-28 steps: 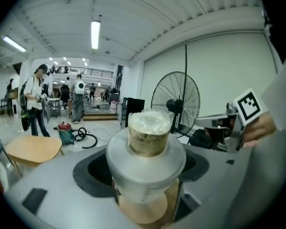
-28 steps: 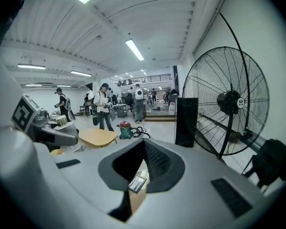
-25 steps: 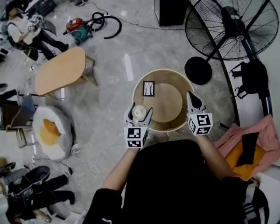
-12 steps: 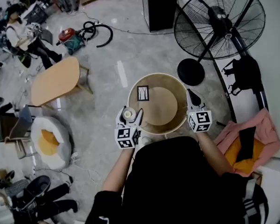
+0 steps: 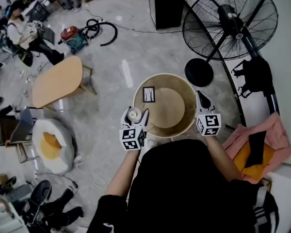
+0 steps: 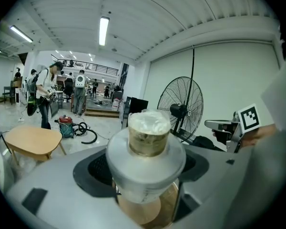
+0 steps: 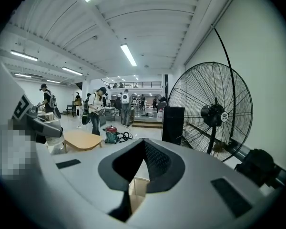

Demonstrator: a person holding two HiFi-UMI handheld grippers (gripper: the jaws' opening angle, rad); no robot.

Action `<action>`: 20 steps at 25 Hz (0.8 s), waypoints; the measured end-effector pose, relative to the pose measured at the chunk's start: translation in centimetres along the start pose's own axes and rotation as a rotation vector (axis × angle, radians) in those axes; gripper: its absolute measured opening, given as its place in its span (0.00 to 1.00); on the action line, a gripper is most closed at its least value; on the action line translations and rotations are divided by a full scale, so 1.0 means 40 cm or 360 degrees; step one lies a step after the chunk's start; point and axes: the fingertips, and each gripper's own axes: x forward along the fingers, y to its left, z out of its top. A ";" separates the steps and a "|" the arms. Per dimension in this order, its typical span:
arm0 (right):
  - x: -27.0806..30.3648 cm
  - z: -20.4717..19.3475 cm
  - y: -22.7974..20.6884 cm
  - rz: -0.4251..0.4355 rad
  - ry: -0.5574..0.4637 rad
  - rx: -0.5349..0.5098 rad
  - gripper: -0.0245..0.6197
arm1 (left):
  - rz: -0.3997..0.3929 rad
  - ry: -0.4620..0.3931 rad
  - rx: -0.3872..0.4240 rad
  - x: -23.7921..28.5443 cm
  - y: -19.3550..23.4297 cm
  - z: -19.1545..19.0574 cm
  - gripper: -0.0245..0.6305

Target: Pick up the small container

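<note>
One container — a pale, wide-lidded cup with a tan top under clear film — is clamped between the jaws of the left gripper, held at the left rim of the round table. Faint print low on its side is too blurred to read. Two grippers show; the right gripper hangs over the table's right rim, its jaws pressed together on nothing. Each carries one cube of black-and-white square markers. One black-framed card is on the table — its dark marks too small to read. One fan stands beyond, and one low wooden table well to the left.
</note>
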 end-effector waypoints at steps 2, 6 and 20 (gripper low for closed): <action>0.003 -0.004 -0.008 -0.0001 0.0001 0.0005 0.07 | 0.0008 0.0006 0.0025 0.010 -0.001 -0.001 0.59; -0.004 -0.018 -0.005 0.0002 0.0011 -0.0017 0.07 | 0.0011 0.0010 0.0033 0.011 -0.001 -0.006 0.59; -0.018 -0.023 -0.013 0.0022 0.0003 -0.0028 0.07 | -0.0010 0.0000 0.0029 0.024 -0.036 -0.008 0.59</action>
